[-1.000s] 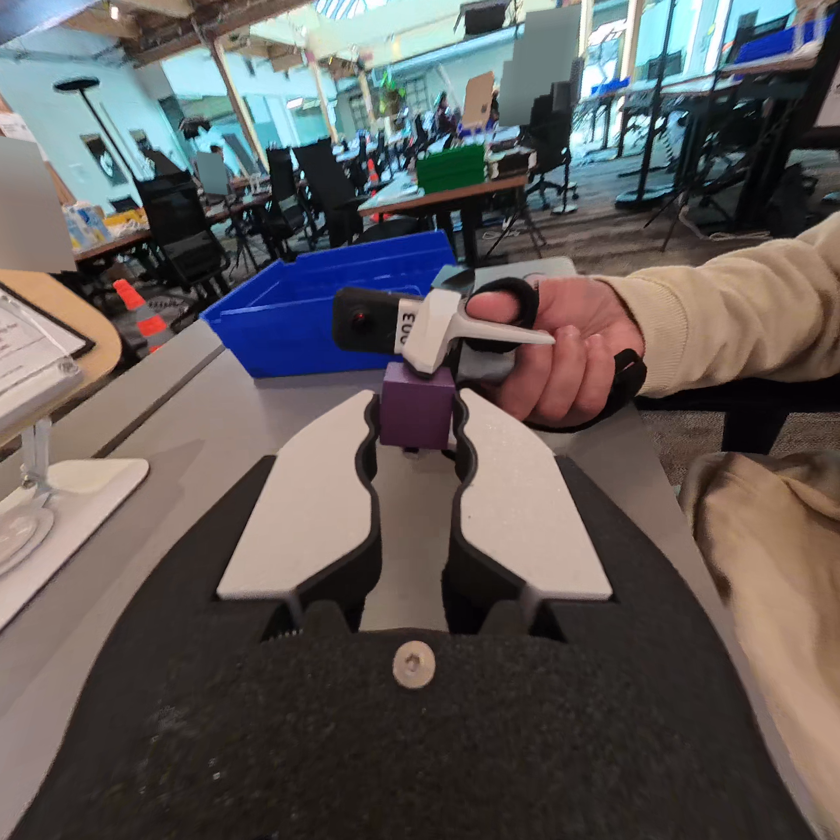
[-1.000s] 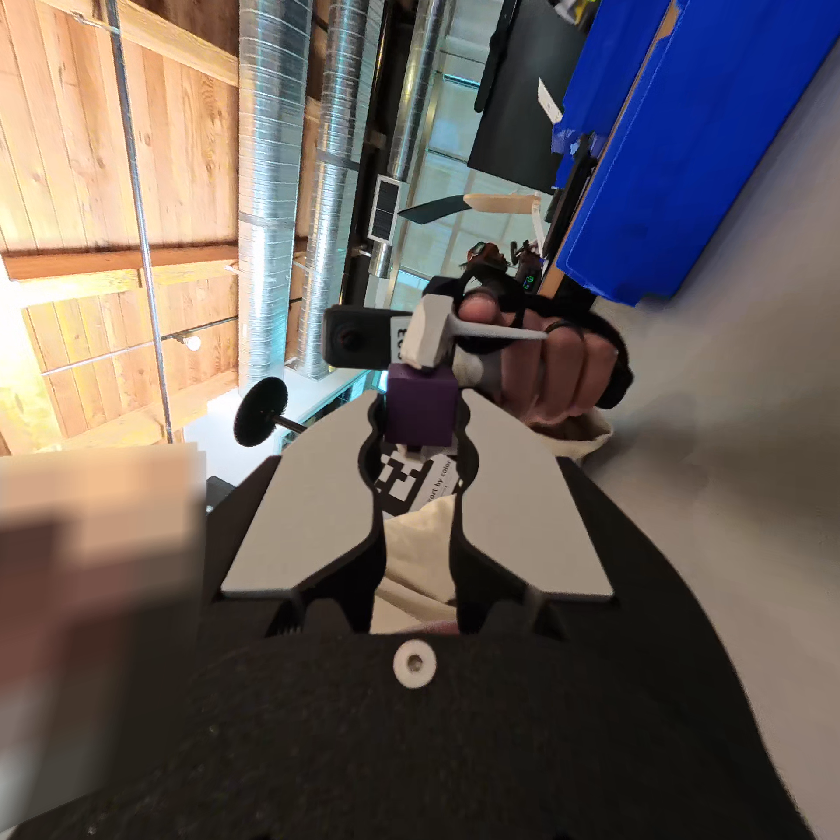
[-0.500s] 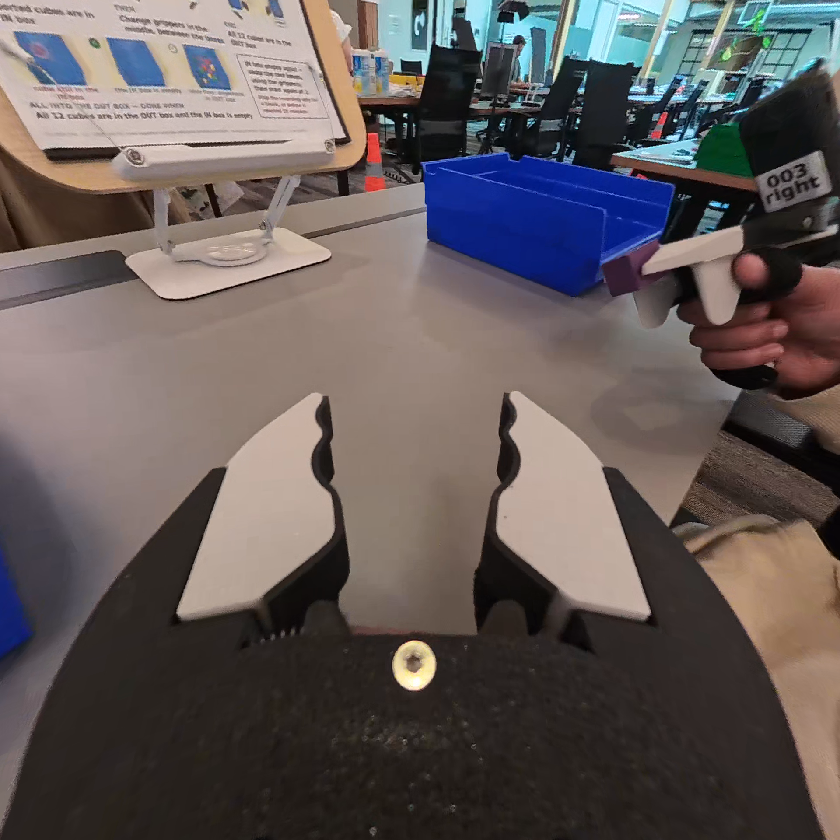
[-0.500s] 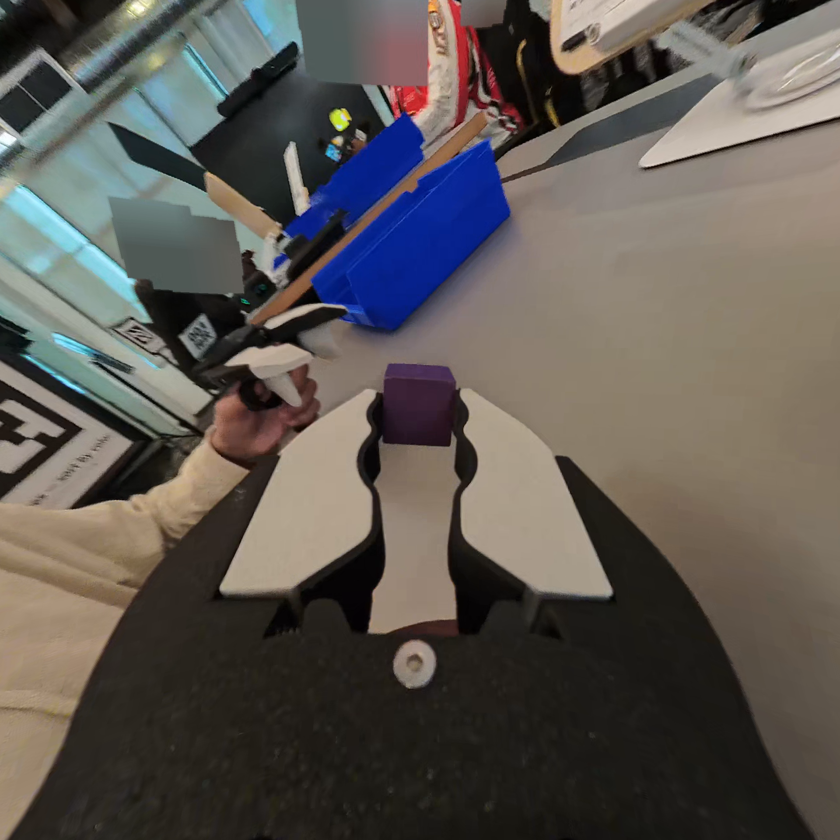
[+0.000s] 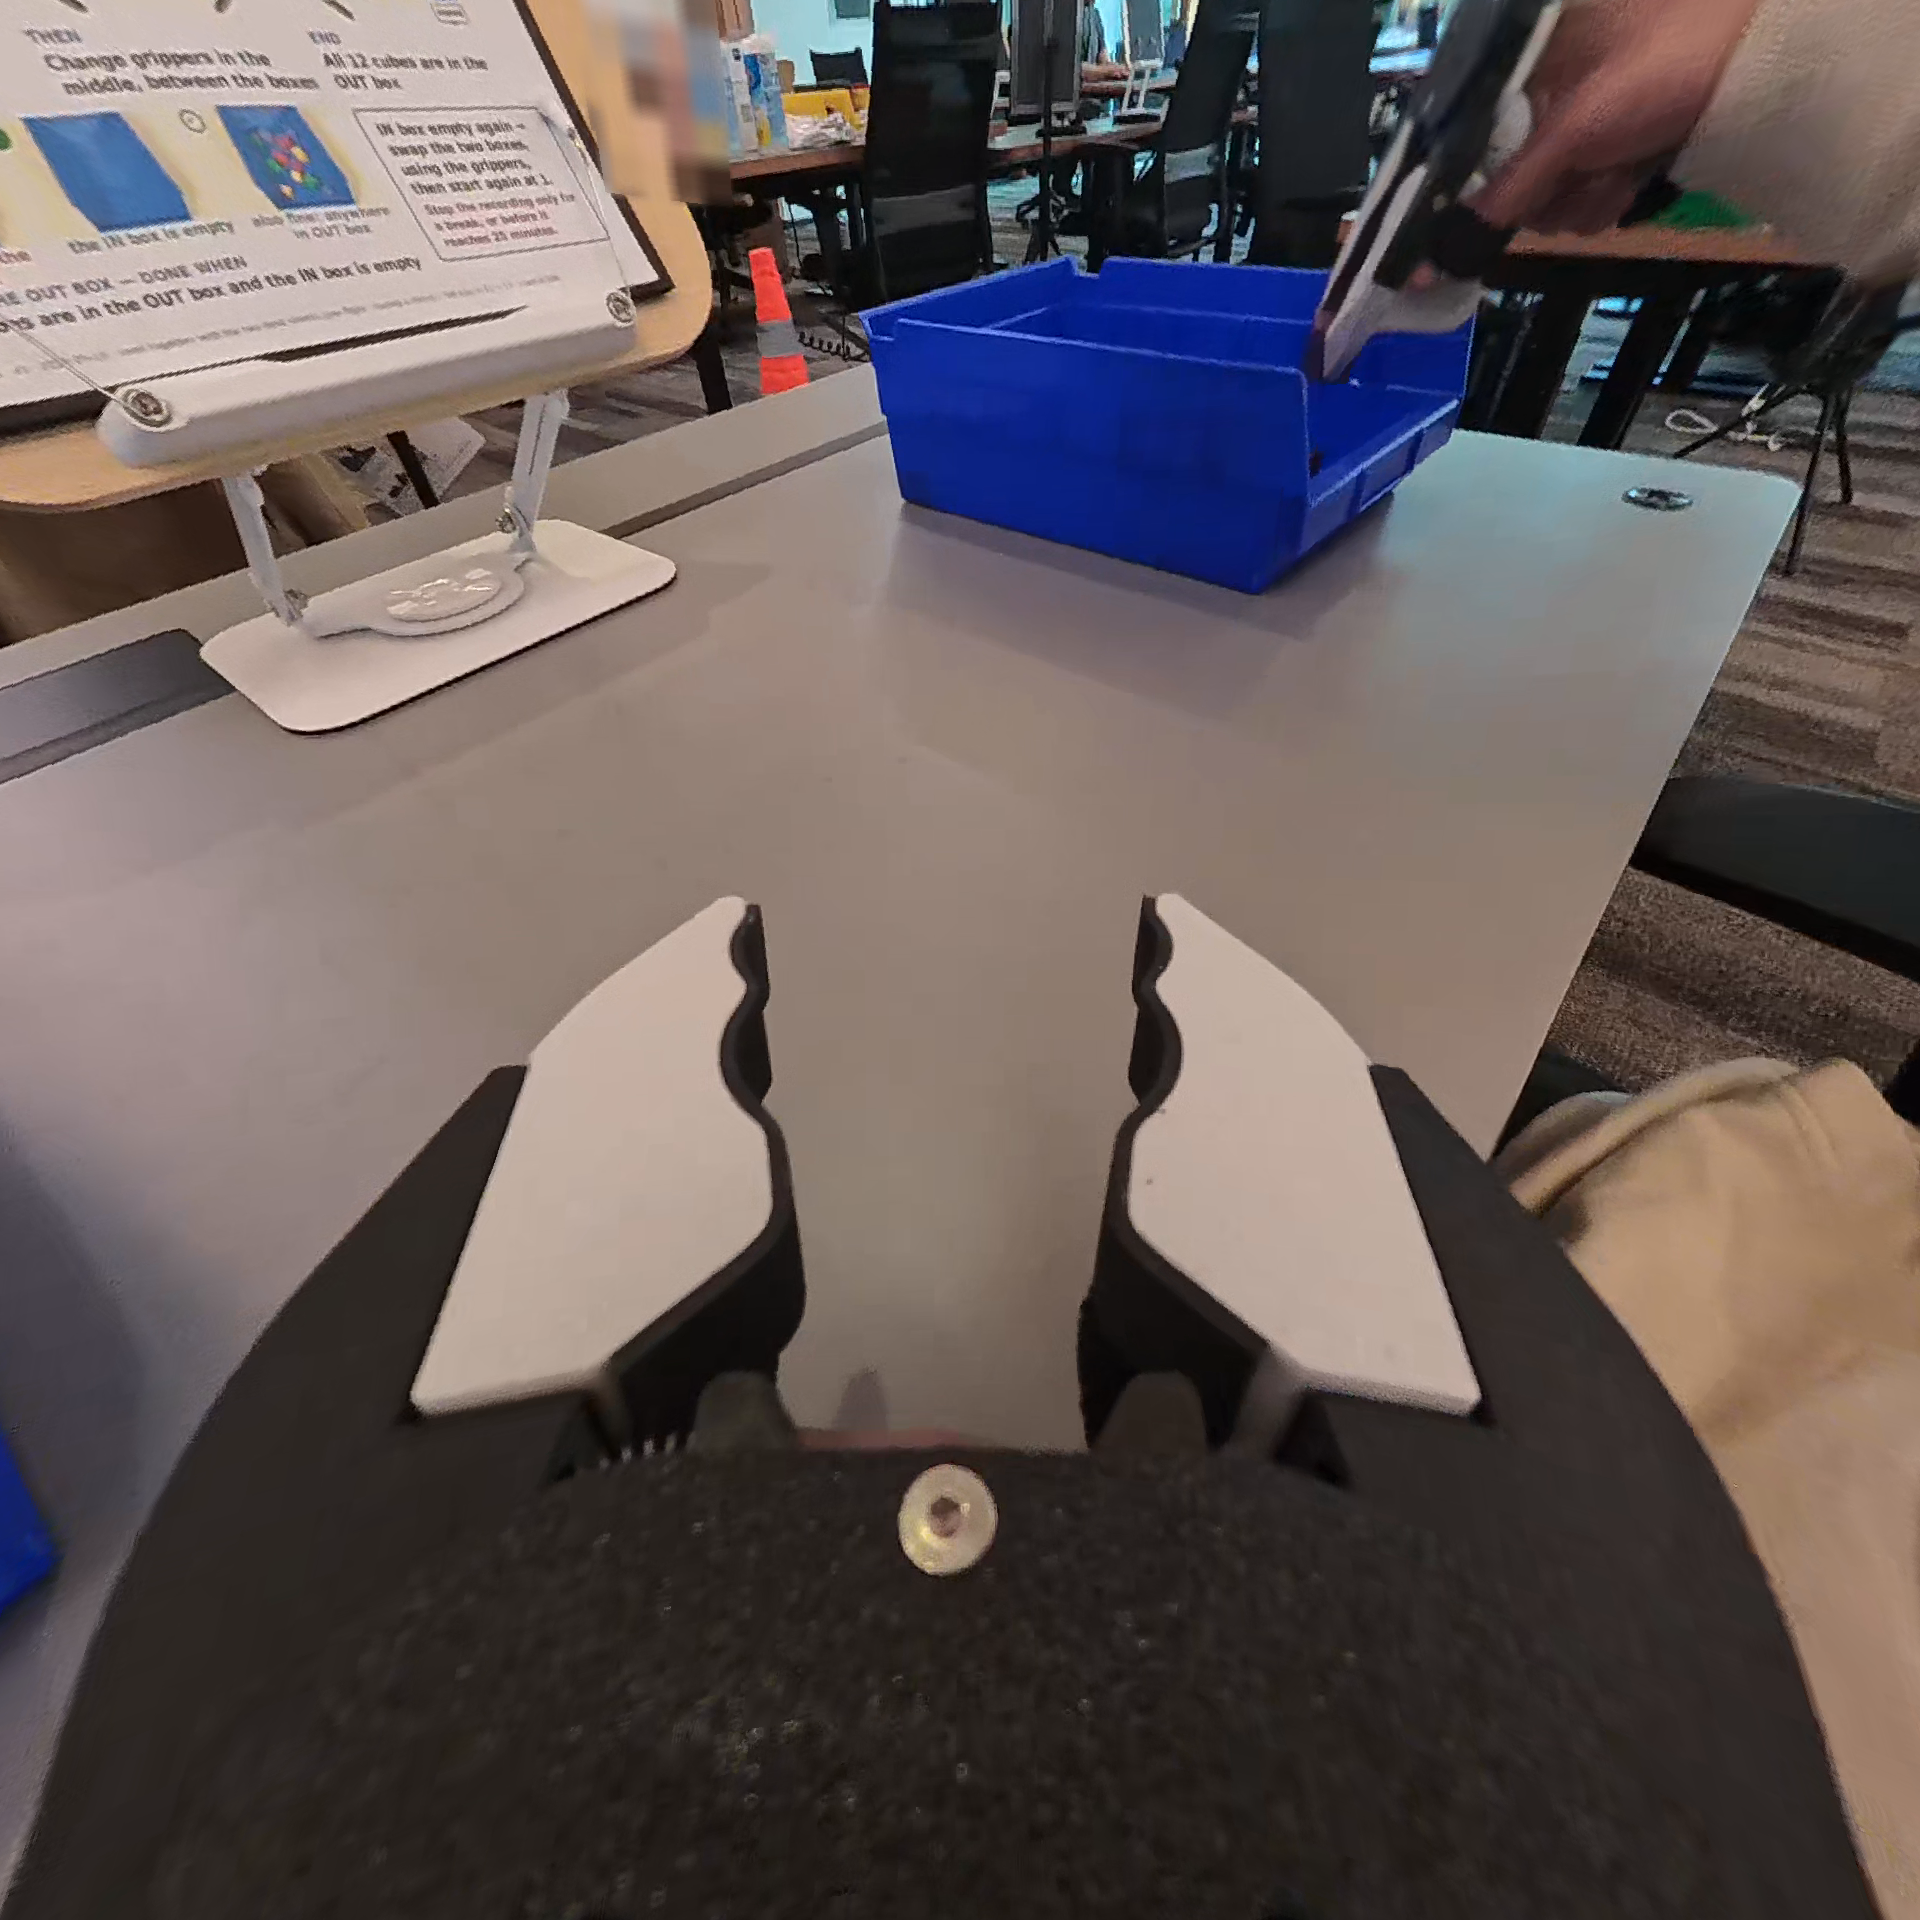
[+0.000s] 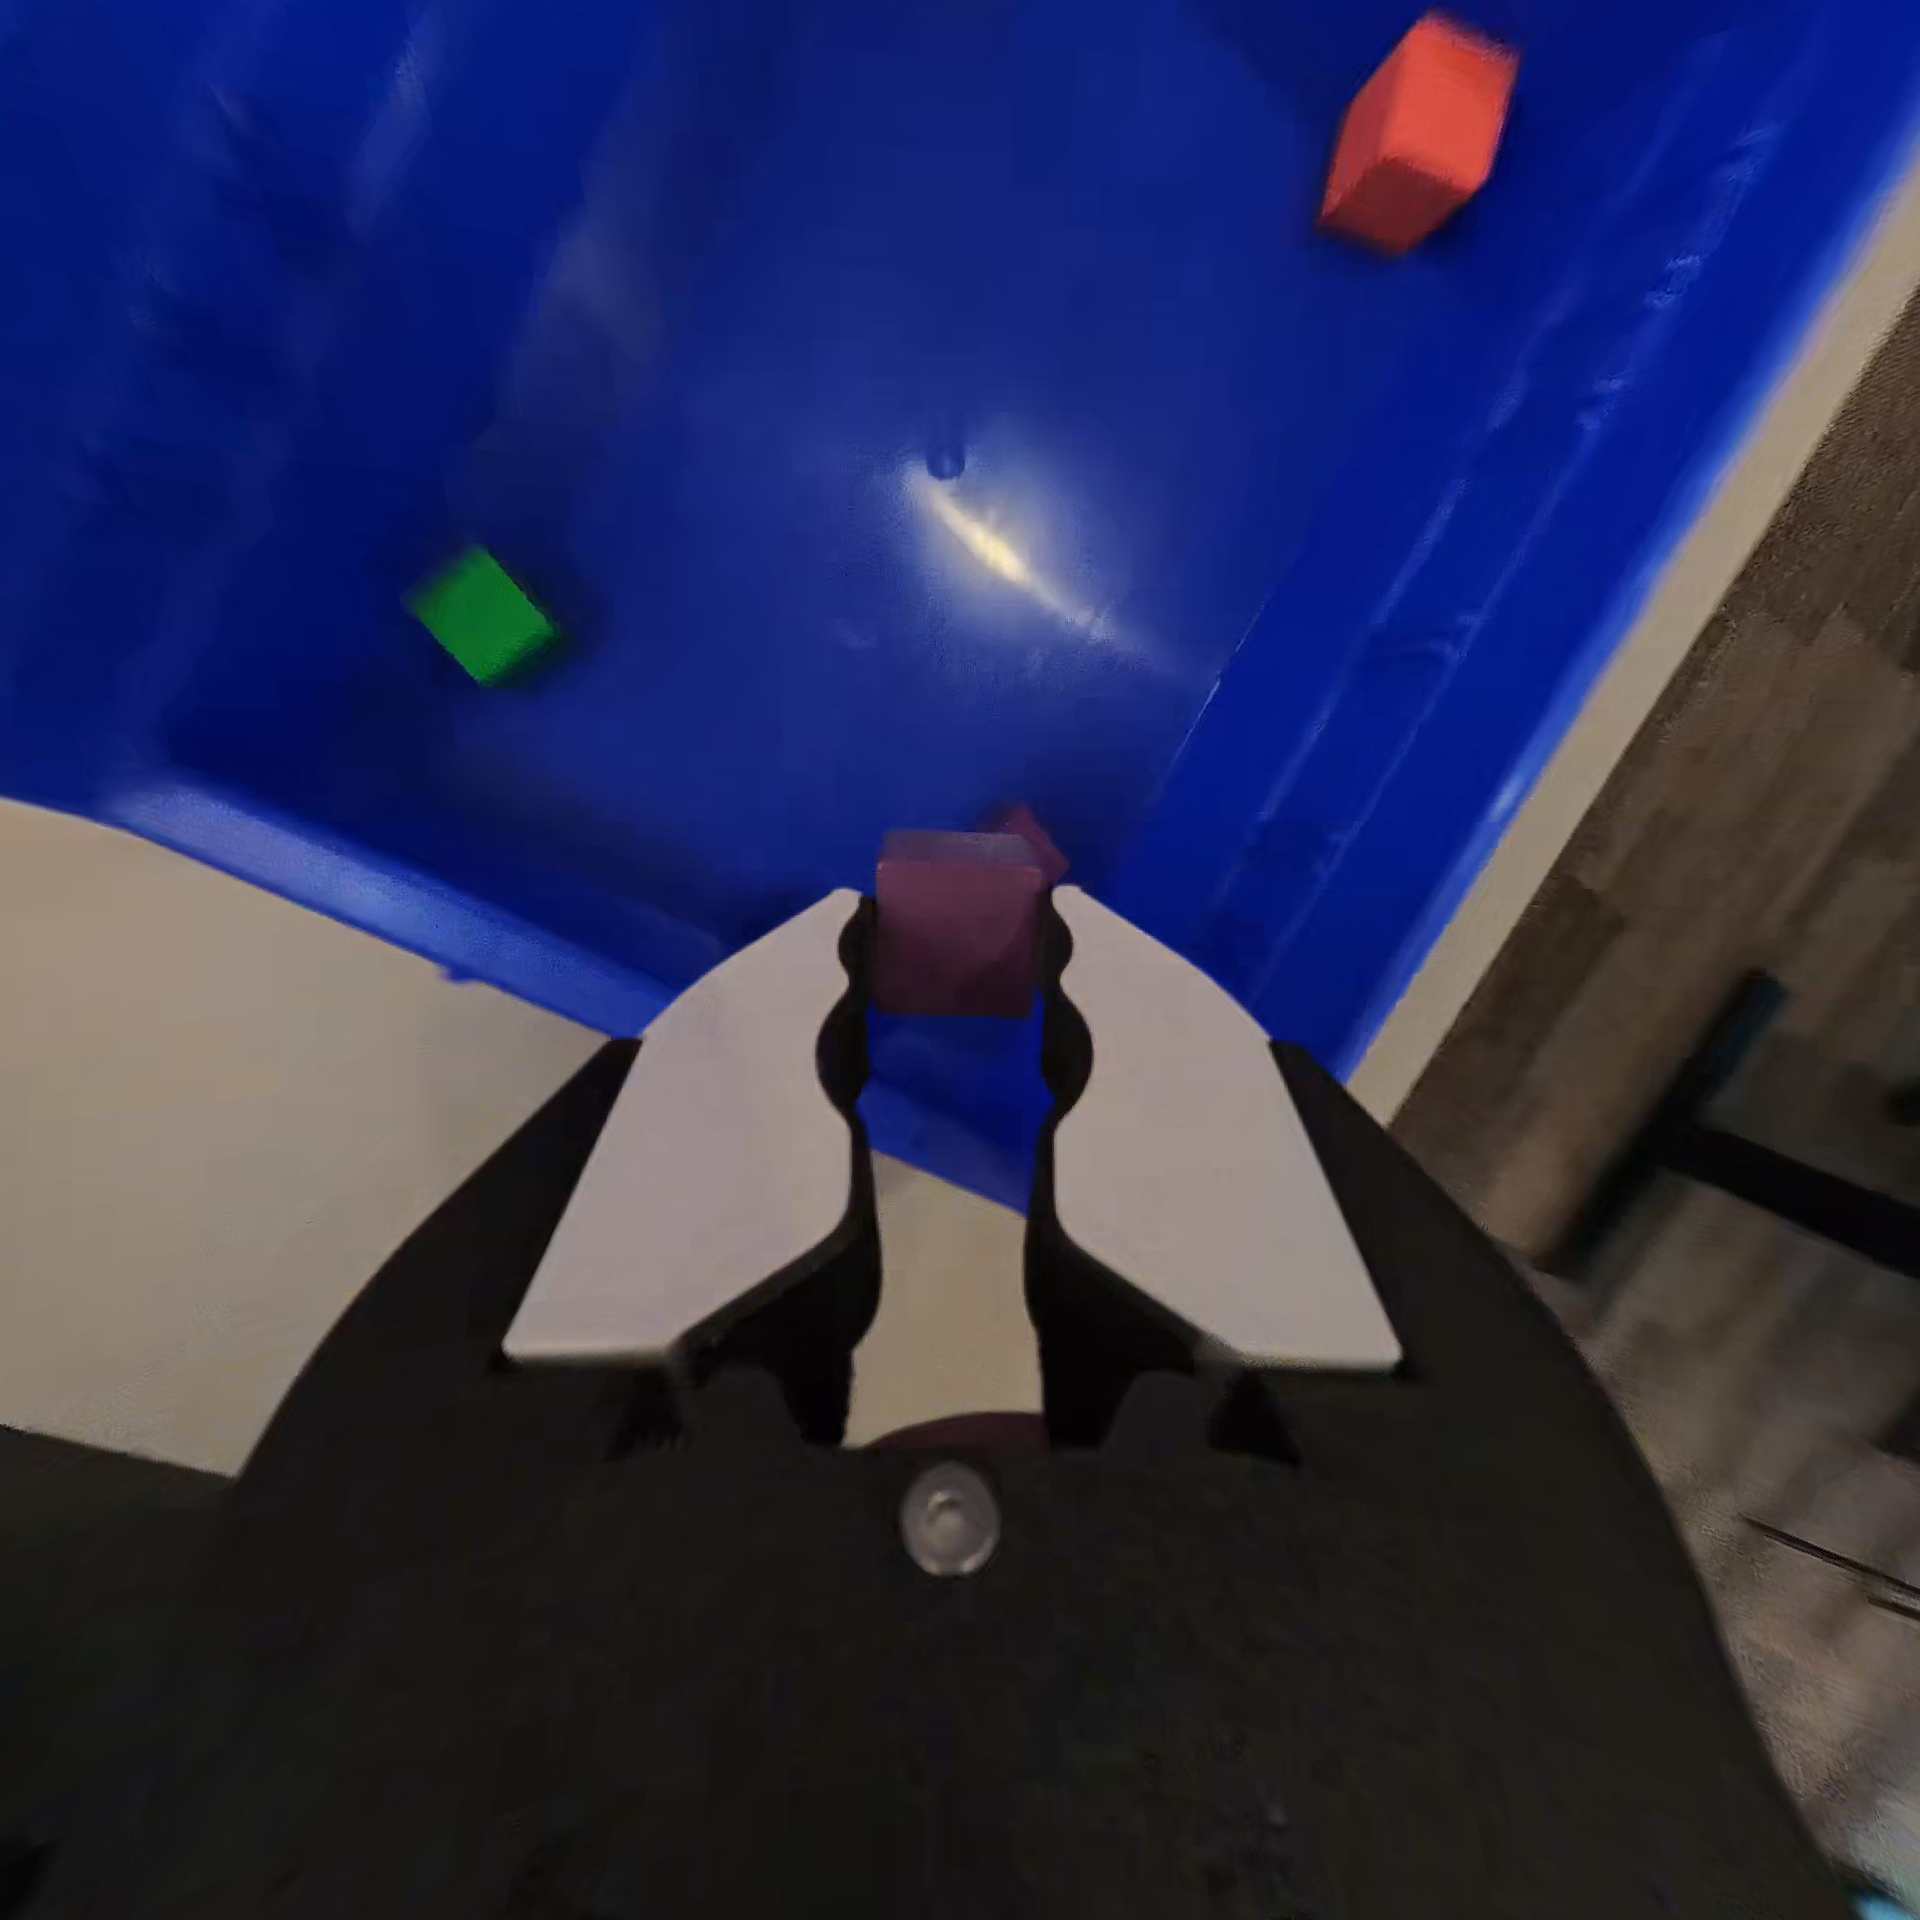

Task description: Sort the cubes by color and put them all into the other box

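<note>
printed instruction sheet [image 5: 301, 187] on tilted white stand [image 5: 436, 613], far left of grey table [image 5: 935, 748] | legible black text, small coloured diagrams | wording withheld | right wrist view: no writing

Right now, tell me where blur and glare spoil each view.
Right wrist view: motion blur smears the red cube and green cube; a bright glare streak lies on the blue box floor. Left wrist view: sharp on the table, but the right tool at the top is smeared.

Open office: grey tabletop [image 5: 935, 748], patterned carpet [image 5: 1808, 644], black office chairs [image 5: 925, 156] at wooden desks [image 5: 1621, 249], orange traffic cone [image 5: 774, 322].
</note>
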`<state>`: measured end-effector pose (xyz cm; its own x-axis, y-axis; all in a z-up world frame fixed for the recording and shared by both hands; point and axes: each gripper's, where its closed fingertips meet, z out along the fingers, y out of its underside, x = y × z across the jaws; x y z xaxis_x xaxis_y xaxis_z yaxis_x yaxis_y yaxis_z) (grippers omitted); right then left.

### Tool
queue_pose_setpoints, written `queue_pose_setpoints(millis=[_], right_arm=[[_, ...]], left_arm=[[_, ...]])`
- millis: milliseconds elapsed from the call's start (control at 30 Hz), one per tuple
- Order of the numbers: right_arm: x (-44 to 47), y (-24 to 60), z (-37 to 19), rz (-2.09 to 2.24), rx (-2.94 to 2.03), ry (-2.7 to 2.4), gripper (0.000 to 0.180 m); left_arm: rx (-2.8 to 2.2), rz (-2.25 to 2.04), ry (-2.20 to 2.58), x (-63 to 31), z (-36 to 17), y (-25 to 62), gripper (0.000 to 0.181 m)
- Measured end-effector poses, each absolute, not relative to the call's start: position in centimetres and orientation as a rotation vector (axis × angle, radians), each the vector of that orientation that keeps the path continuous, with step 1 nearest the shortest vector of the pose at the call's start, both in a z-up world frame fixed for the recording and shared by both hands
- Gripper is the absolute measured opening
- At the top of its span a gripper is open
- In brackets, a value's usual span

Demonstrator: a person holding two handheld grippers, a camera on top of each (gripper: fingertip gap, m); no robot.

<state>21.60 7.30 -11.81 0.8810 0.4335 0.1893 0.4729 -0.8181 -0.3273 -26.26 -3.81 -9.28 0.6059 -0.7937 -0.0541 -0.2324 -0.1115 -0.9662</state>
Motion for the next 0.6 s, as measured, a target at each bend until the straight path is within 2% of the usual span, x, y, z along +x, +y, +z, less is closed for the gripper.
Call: queue_pose_setpoints(millis=[133,267,600], right_arm=[[21.2,9.4,-14.3,-0.226,-2.751,-0.939,0.029],[21.6,11.1,-16.5,-0.277,-2.877,-0.961,0.029],[24.1,6.7,-18.3,-0.342,-3.214,-1.129,0.029]], left_arm=[[-1.648,-0.551,0.899,-26.2,-9.6,-3.8,0.067],[-1.649,-0.544,0.914,-26.1,-10.0,-3.9,0.067],[-1.663,-0.556,0.923,-26.2,-10.3,-3.8,0.067]])
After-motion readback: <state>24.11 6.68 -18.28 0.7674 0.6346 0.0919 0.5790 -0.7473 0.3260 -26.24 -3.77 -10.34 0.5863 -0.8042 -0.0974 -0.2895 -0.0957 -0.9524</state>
